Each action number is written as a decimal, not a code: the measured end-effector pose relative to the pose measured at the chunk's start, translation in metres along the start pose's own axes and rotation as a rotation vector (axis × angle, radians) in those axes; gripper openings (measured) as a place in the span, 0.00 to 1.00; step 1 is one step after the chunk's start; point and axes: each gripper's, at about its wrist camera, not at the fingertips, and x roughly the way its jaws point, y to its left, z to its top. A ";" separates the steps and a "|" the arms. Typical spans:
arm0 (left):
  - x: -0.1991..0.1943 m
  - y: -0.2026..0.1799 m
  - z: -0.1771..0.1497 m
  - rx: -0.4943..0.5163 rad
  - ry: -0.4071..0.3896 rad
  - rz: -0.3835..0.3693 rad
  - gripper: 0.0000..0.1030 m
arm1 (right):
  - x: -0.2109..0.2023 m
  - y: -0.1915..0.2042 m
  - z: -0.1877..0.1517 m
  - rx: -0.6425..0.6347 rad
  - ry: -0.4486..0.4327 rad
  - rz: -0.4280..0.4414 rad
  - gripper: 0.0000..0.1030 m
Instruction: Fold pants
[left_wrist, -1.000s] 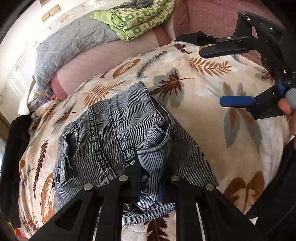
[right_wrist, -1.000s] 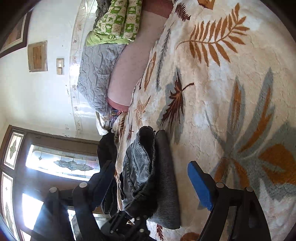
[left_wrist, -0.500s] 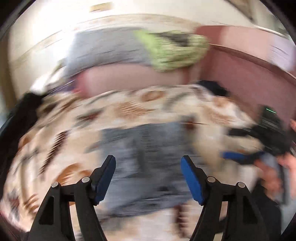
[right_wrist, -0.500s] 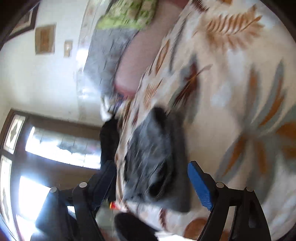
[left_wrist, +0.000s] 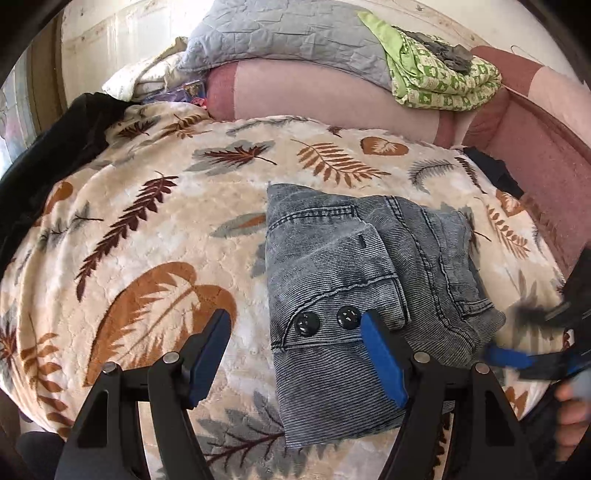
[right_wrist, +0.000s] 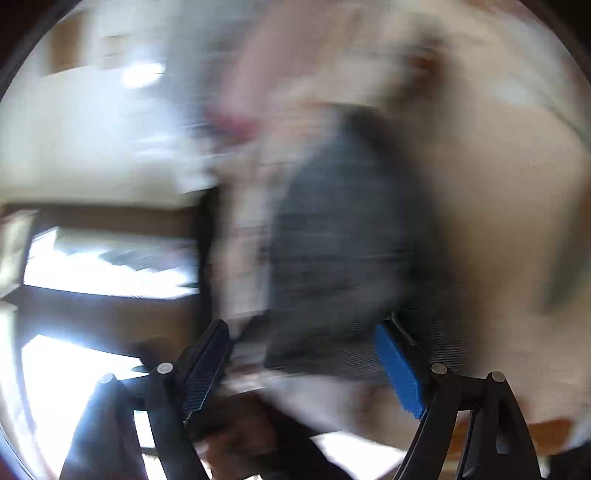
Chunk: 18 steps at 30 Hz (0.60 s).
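The grey denim pants (left_wrist: 354, 280) lie folded in a compact bundle on the leaf-patterned blanket (left_wrist: 155, 221), with two black buttons facing me. My left gripper (left_wrist: 295, 354) is open and empty, hovering above the bundle's near left edge. My right gripper (left_wrist: 517, 350) shows blurred at the right edge of the left wrist view, open, beside the bundle's right side. In the right wrist view, heavily blurred, my right gripper (right_wrist: 303, 362) is open with the pants (right_wrist: 340, 236) just ahead of it.
A pink sofa back (left_wrist: 332, 96) carries a grey quilt (left_wrist: 288, 33) and a green patterned cloth (left_wrist: 443, 77). A black garment (left_wrist: 48, 147) hangs at the blanket's left edge. A dark item (left_wrist: 495, 173) lies at the far right.
My left gripper let go of the pants, opened and pulled back. The bundle now lies released on the blanket. My right gripper has swung in fast toward the bundle's right side.
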 end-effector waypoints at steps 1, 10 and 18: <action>-0.001 0.002 0.000 0.000 -0.004 -0.006 0.71 | -0.004 -0.005 -0.003 0.010 -0.017 0.042 0.65; 0.008 0.007 -0.004 -0.022 -0.011 -0.024 0.72 | 0.002 0.027 0.004 0.013 -0.007 0.007 0.69; 0.013 0.011 -0.007 -0.034 -0.008 -0.026 0.76 | 0.016 0.010 0.002 0.178 -0.020 -0.006 0.69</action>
